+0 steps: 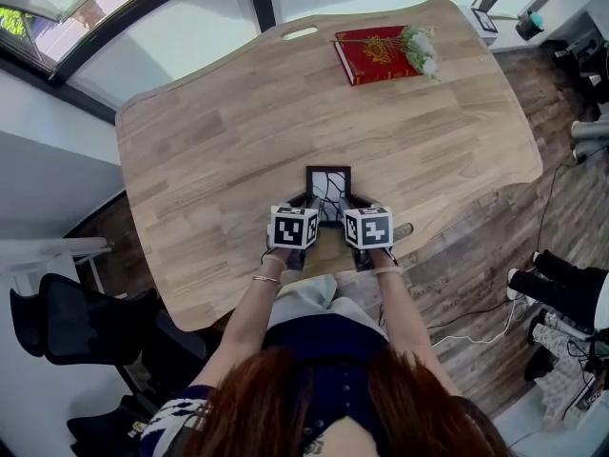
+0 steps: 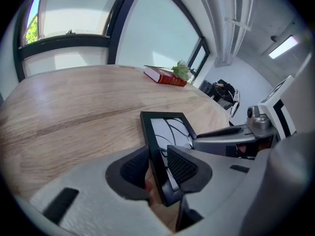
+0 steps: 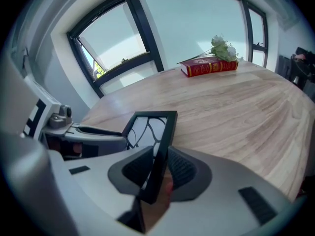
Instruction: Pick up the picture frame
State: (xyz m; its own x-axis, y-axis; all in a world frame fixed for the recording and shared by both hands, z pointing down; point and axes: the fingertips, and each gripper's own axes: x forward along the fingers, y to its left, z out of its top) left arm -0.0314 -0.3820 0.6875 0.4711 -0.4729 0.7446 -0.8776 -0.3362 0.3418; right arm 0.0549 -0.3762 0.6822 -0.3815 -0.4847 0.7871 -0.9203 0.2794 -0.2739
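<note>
While the person holds both arms out over the near edge of the table (image 1: 219, 141), the left gripper (image 2: 157, 154) stands with its jaws slightly apart around the left side bar of the picture frame (image 2: 170, 127). Its outer pad (image 2: 132, 168) lies against the bar. The inner pad (image 2: 184, 167) sits just off it, with a sliver of glass showing between them. The right gripper (image 3: 161, 154) pinches the frame's right side bar, both pads tight on the black edge. Each gripper carries a marker cube (image 1: 293, 228) above its jaws, and the left wrist wears a thin bracelet (image 1: 265, 279).

The frame is small and black, with dark curved lines across pale glass. It sits face up between the two grippers, close to the table's near edge and straight in front of the person. Whether its near end rests on the wood I cannot tell.

Well apart from it, near the far edge, a red book (image 1: 373, 55) lies flat with white flowers (image 1: 421, 48) on its right end. Left of the book an oval slot (image 1: 300, 32) is cut through the tabletop. Dark-framed windows (image 3: 113, 43) run behind the table. A black office chair (image 1: 76, 322) stands to the person's left, and cables (image 1: 476, 336) trail over the wooden floor (image 1: 476, 255) to the right.
</note>
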